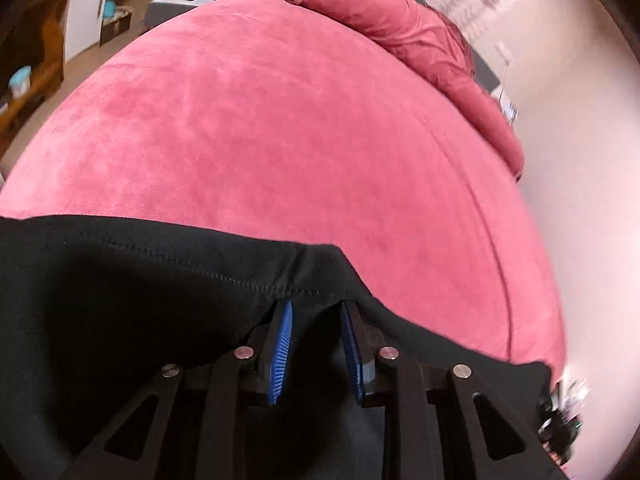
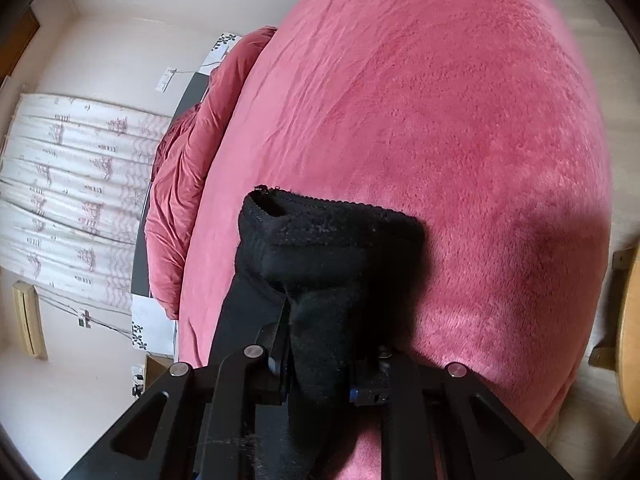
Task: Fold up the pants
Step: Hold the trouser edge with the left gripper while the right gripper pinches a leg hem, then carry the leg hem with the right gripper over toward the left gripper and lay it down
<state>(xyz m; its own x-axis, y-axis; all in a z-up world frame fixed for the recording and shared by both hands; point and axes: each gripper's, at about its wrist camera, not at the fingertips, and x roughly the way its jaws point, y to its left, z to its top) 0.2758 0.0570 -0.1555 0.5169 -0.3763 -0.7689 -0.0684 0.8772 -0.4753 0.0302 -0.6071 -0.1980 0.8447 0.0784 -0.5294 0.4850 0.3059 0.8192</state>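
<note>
The black pants [image 1: 140,280] lie across the near part of a pink bed cover [image 1: 260,140]. In the left wrist view a stitched hem edge of the pants drapes over the tips of my left gripper [image 1: 316,308]; its blue pads [image 1: 282,352] stand close together with the cloth pinched at their tips. In the right wrist view my right gripper [image 2: 328,340] is shut on a bunched end of the black pants [image 2: 320,248], whose lace-trimmed edge sticks up above the pink cover [image 2: 440,120].
A rumpled pink duvet [image 1: 420,40] lies along the bed's far side by the wall, also in the right wrist view [image 2: 188,184]. White patterned curtains [image 2: 68,184] hang at the left. Wooden furniture [image 2: 628,328] stands at the right edge; a shelf [image 1: 24,92] at left.
</note>
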